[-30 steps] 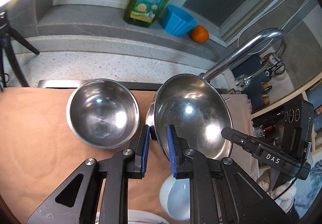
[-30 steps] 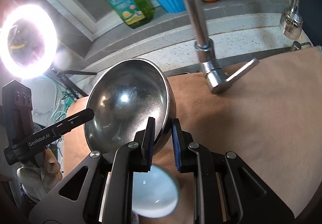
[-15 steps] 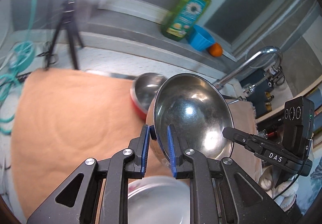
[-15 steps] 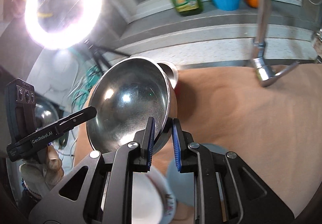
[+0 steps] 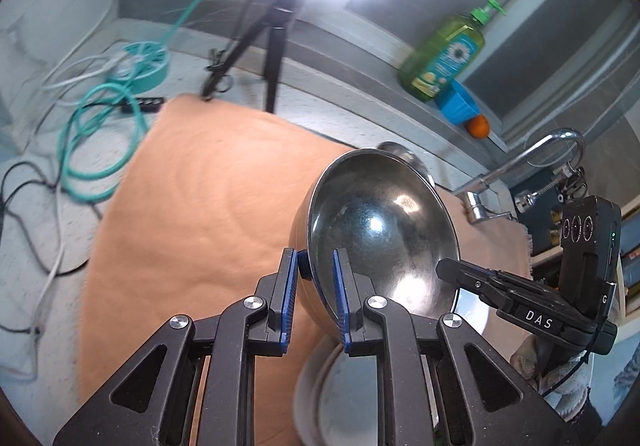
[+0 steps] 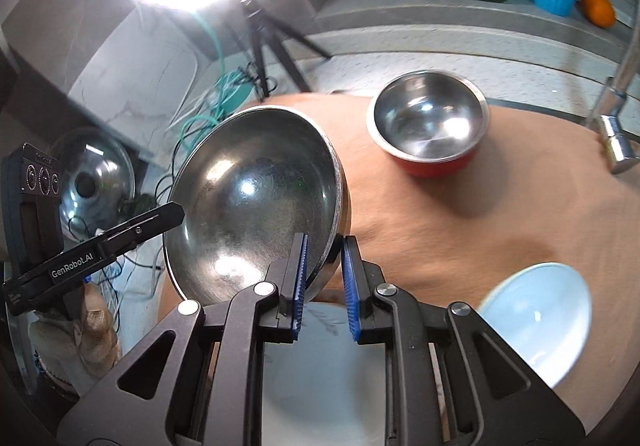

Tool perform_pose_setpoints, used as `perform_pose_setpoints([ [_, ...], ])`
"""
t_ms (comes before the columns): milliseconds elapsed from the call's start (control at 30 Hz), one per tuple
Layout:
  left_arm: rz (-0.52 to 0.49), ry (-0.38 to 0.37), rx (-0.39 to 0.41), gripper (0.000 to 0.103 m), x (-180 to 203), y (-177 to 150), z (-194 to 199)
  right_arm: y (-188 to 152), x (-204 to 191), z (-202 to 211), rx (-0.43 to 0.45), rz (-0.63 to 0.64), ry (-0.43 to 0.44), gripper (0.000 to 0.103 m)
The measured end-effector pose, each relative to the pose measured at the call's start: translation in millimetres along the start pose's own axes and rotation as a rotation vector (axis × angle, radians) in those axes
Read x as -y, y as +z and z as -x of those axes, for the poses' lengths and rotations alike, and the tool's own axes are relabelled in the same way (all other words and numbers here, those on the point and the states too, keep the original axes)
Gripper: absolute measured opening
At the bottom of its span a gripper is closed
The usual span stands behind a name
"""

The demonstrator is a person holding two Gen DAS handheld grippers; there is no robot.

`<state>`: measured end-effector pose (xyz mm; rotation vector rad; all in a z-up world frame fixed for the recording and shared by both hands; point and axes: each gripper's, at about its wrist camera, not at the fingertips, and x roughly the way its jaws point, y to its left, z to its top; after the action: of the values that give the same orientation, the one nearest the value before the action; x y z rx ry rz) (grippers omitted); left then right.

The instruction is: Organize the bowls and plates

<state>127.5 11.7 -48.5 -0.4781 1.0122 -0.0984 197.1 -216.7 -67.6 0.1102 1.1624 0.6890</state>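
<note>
Item: large round stainless-steel bowl [image 5: 380, 230], carried clear of the worktop [image 5: 200, 205], tilted, its rim clamped on opposite sides by the left hand-held gripper [image 5: 314, 296] and the right hand-held gripper [image 6: 324, 282]. Change: over the last second both have swung the bowl sideways, away from the small steel bowl with red outside [image 6: 428, 125] near the worktop's far edge; it now hangs above a white plate [image 6: 320, 366] at the near edge, beside a pale blue bowl [image 6: 536, 314]. Judgement: transfer under way, set-down place not yet evident.
</note>
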Motion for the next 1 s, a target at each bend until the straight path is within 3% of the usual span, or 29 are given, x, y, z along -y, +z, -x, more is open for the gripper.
perform_pose_setpoints([
  [667, 0.162, 0.07, -0.02, 0.016, -78.9, -39.9, 17.4, -10.9, -62.6, -66.0, -0.134, 0.118, 0.027, 0.017],
  [1000, 0.193, 0.089, -0.039, 0.016, -95.5, -49.3, 15.2, -14.9, -68.2, -83.9, -0.17, 0.155, 0.026, 0.017],
])
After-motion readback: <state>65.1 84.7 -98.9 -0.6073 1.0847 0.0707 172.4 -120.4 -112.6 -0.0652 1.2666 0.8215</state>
